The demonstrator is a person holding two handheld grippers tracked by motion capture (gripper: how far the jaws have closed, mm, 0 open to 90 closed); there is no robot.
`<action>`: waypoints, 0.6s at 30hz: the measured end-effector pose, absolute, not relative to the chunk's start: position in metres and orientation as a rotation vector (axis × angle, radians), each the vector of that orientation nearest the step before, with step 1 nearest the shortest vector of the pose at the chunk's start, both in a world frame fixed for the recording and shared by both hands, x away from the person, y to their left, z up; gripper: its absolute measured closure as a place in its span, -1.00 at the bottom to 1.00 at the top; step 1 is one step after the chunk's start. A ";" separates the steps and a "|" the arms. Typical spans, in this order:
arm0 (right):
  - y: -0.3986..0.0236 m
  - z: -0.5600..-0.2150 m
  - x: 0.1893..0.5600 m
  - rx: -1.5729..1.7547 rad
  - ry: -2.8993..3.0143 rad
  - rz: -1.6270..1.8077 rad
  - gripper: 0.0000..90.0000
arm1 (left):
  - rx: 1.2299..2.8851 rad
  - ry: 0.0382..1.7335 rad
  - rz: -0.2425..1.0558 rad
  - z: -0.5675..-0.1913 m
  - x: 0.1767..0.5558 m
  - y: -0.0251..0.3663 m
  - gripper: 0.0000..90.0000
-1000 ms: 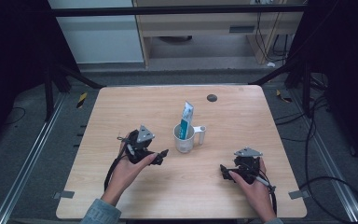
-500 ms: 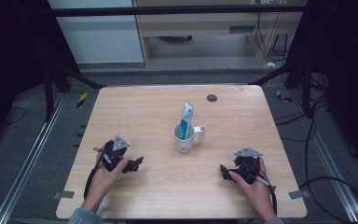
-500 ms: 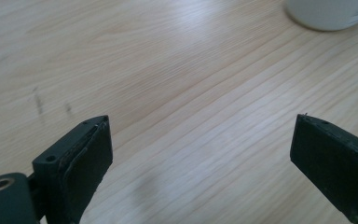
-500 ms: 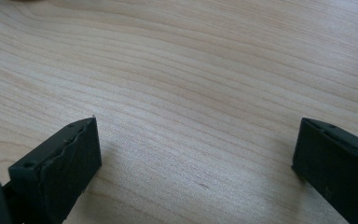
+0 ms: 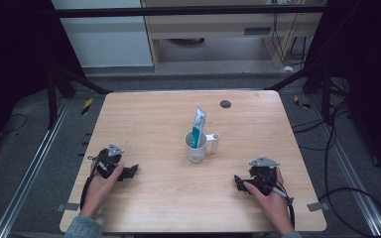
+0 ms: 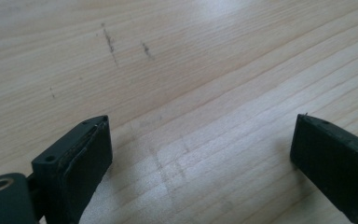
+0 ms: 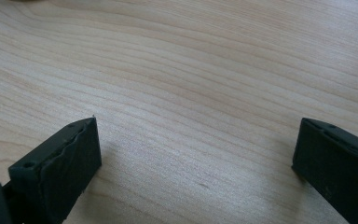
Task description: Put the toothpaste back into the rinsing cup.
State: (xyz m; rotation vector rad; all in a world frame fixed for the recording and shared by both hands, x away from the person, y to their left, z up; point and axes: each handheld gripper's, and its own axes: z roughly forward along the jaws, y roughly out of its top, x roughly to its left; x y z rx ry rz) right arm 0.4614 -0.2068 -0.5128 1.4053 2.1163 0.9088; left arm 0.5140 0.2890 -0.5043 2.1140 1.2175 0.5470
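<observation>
Toothpaste tube (image 5: pixel 198 128) is seen standing in a white mug (image 5: pixel 197 147) near the middle of the wooden table (image 5: pixel 168 114), its long axis close to upright with a slight lean; the flat crimped end points up and a little away from the person, while the lower end is hidden inside the mug. The mug's handle (image 5: pixel 214 143) is turned to the right and slightly away from the person. A small dark round spot (image 5: pixel 225 104) is seen on the tabletop beyond the mug, toward the far edge. The left gripper (image 5: pixel 129 172) is held low over the table, well apart from the mug on its near left side, with its jaws spread wide and nothing between them; in the left gripper view only bare wood grain is seen between the jaws. The right gripper (image 5: pixel 238 182) is held on the near right side of the mug, also well apart from it, its jaws likewise spread and empty over bare wood.
</observation>
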 end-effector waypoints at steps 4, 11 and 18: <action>-0.207 -0.513 0.461 1.408 2.116 0.908 -0.98 | 2.084 1.211 0.546 -0.507 0.516 0.292 -0.97; -0.207 -0.513 0.461 1.407 2.118 0.906 -0.98 | 2.096 1.192 0.523 -0.508 0.520 0.294 -1.00; -0.207 -0.513 0.461 1.407 2.118 0.908 -0.98 | 2.094 1.196 0.521 -0.508 0.520 0.294 -1.00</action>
